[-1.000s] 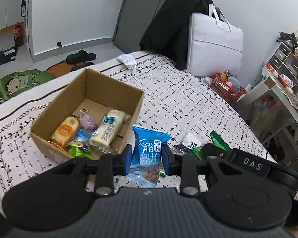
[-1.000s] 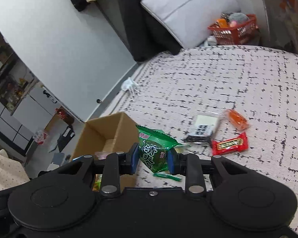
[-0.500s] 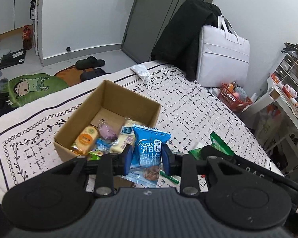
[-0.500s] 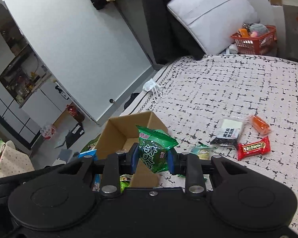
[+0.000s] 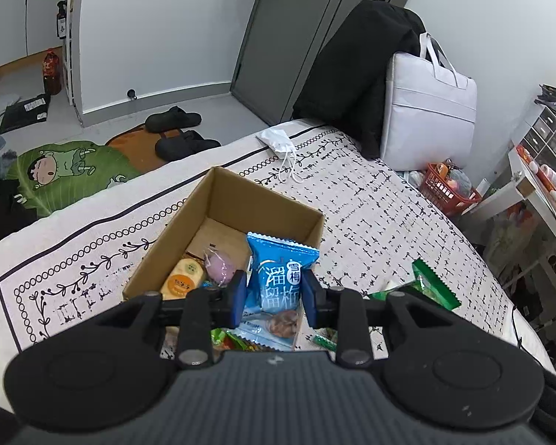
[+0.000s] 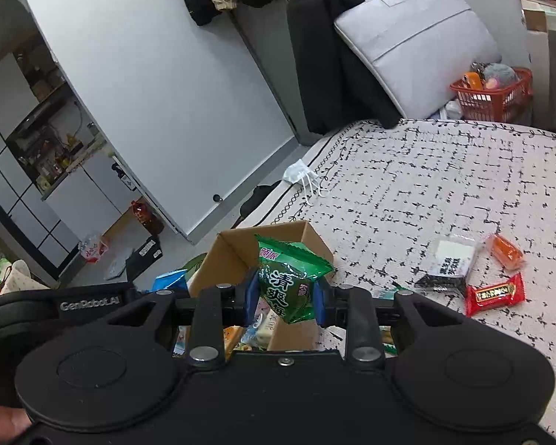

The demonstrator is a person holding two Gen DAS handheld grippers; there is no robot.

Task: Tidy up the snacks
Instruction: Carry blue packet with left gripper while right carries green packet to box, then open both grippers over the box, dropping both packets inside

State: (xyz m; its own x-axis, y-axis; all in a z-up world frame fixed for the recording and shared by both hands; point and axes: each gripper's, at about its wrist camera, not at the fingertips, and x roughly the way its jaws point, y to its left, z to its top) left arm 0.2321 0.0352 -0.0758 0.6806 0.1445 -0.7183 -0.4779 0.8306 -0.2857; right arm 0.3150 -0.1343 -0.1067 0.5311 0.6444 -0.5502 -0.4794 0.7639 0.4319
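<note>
While my left gripper [image 5: 272, 293] pinched the blue packet [image 5: 278, 285] at lower centre, above the cardboard box [image 5: 263, 204], my right gripper [image 6: 283, 296] pinched the green packet [image 6: 289, 278] over the box's near corner. Several snacks already lay inside. The red bar [image 6: 495, 294], orange packet [image 6: 506, 251] and black-and-white packet [image 6: 450, 263] remained on the bed [image 6: 463, 170], at right.

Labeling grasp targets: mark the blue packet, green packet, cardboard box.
blue packet [image 5: 280, 278]: left wrist view, printed front.
green packet [image 6: 289, 285]: right wrist view, printed front.
cardboard box [image 5: 241, 204]: left wrist view, inner far wall.
</note>
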